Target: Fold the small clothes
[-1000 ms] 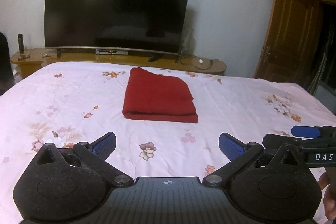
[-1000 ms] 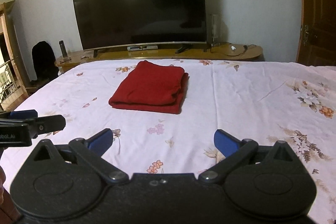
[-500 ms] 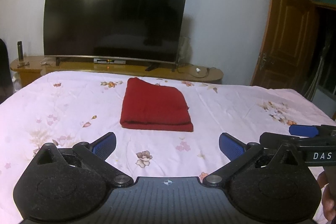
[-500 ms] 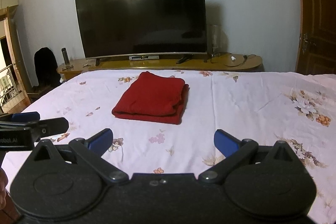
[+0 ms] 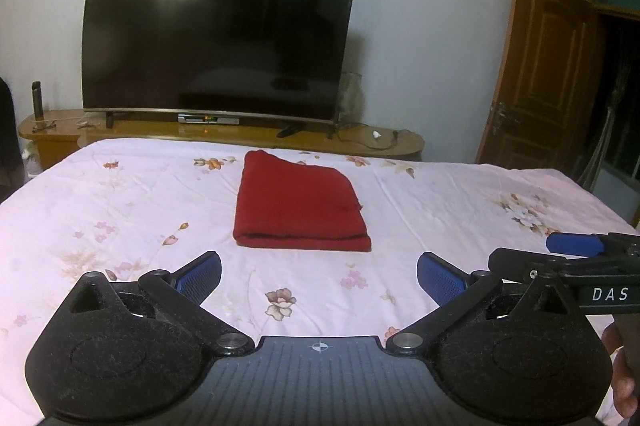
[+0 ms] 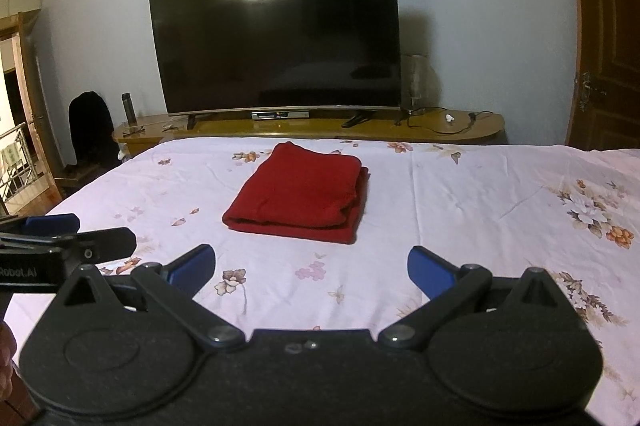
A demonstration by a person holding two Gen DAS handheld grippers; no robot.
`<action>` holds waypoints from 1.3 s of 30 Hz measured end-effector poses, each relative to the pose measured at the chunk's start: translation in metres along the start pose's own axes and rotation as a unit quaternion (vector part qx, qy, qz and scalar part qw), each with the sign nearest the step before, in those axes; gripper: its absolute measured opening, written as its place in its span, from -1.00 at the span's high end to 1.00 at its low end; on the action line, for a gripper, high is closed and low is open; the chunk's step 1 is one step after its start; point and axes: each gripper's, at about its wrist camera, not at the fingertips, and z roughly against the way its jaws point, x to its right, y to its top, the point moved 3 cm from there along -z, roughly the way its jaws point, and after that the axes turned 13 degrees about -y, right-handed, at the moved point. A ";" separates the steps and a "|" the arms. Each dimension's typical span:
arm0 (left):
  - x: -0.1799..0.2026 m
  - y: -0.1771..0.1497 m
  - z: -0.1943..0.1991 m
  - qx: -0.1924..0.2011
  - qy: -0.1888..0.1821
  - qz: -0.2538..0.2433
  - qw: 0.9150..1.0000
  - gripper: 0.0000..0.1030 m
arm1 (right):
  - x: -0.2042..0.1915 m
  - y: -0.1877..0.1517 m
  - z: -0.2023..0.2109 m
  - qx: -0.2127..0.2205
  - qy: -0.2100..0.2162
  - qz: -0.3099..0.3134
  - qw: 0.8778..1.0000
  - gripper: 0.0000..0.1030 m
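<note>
Your left gripper (image 5: 319, 276) hangs above the near part of the bed (image 5: 120, 194) with its blue pads spread wide and nothing between them. Your right gripper (image 6: 311, 266) is spread the same way, also holding nothing, just to the side of the left. The red garment (image 5: 298, 204) lies folded into a neat rectangle toward the far middle of the sheet, well apart from both tools; its thick folded edge faces you, and on its right side the layers look slightly stepped, though the light is dim. Bare floral sheet surrounds it on every side. Beyond the bed's far edge stands the TV (image 6: 276, 42) on a low wooden cabinet (image 6: 460, 124).
</note>
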 end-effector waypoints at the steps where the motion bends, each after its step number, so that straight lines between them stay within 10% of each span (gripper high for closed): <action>1: 0.000 0.000 0.000 -0.001 -0.001 0.000 1.000 -1.00 | 0.000 0.000 0.001 0.000 0.000 -0.001 1.000 -0.99; 39: 0.009 0.000 -0.009 0.002 -0.002 -0.017 1.000 -1.00 | 0.009 0.001 0.000 0.000 -0.006 -0.007 1.000 -0.99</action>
